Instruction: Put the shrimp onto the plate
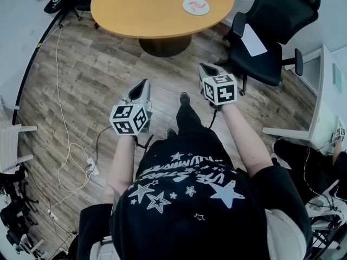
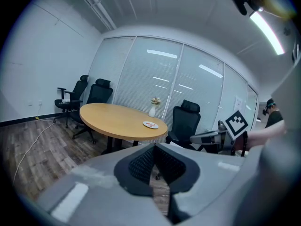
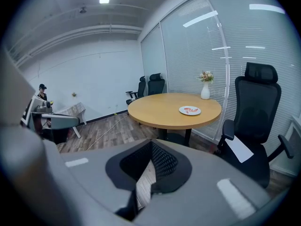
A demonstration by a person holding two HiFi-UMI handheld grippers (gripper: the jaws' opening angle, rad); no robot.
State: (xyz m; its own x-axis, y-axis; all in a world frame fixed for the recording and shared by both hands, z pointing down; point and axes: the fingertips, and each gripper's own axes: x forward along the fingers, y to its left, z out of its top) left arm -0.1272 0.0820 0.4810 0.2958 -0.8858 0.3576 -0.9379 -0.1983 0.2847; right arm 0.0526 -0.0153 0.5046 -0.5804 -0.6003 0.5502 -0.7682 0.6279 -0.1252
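Well away from the grippers, the shrimp (image 1: 197, 6) – small red-orange curls, too tiny to count – lie on a round white plate (image 1: 186, 5). The plate sits near the far edge of a smooth oval wood-top table (image 1: 146, 10).

Left gripper (image 1: 144, 82): grey shell tapering to a point, held over wood-plank floor (image 1: 97, 75). Its own view shows the dark ribbed pads (image 2: 141, 164) meeting at the tips w/ only a thin slit below, nothing between them.

Right gripper (image 1: 201, 65): same shape, a bit further fwd and nearer the table. Its textured pads (image 3: 162, 164) are likewise pressed together at the tips, empty – just floor showing through the slit.

Each gripper carries a marker cube (image 1: 130, 118) at the back.

A black mesh-back chair (image 1: 271, 26) stands right of the table w/ a white paper (image 1: 253, 39) on its seat; its top is cut off by the frame. A thin white cable (image 1: 65, 123) loops over the floor at left. A white vase (image 3: 205, 91) w/ flowers stands on the table beyond the plate. A black star-print shirt (image 1: 190, 199) hides the lower middle of the head view.
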